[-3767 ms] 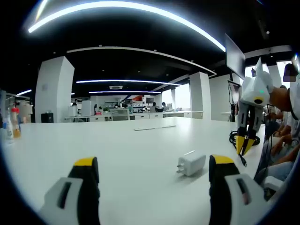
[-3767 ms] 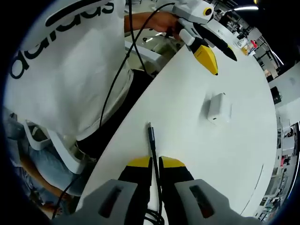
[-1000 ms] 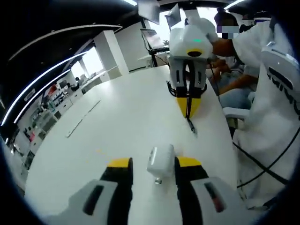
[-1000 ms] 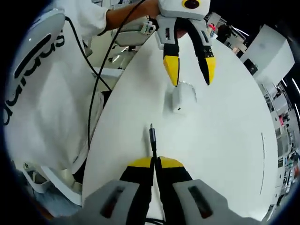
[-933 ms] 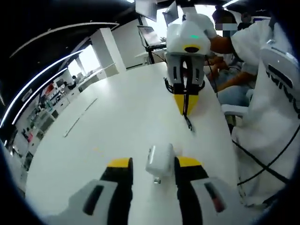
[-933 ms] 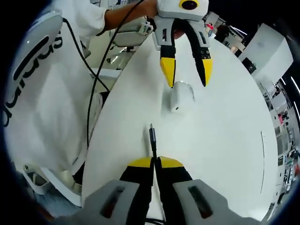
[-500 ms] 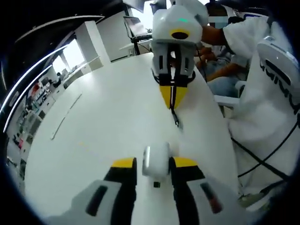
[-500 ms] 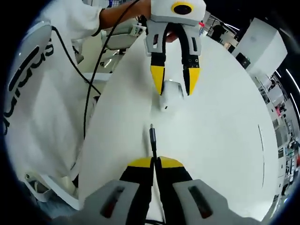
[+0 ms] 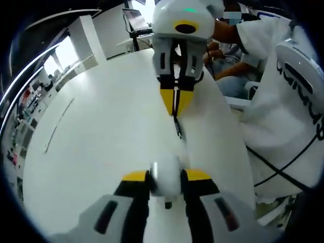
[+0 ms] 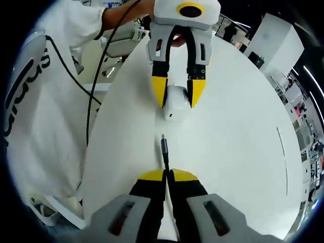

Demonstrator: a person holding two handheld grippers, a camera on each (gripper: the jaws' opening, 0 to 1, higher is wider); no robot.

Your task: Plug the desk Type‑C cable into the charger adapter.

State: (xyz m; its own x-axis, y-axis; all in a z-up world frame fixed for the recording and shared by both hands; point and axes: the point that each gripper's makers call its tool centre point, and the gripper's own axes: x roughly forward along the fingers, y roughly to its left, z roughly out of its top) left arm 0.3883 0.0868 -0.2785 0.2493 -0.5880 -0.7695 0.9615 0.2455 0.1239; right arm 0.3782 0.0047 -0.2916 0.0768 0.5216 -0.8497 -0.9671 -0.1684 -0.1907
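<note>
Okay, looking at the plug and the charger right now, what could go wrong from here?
The Type-C plug juts well past the right gripper, so it could bend or skew against the charger adapter instead of entering. The left gripper holds the adapter by its sides only, so a push might slide it back. The port looks blurred, so alignment is uncertain.

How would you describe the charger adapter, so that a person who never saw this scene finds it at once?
Look at the white table, near the edge by the person's white shirt. The left gripper, with yellow tips, clamps a small white block: the adapter. It is the white boxy thing, unlike the thin black cable that the right gripper points at it.
</note>
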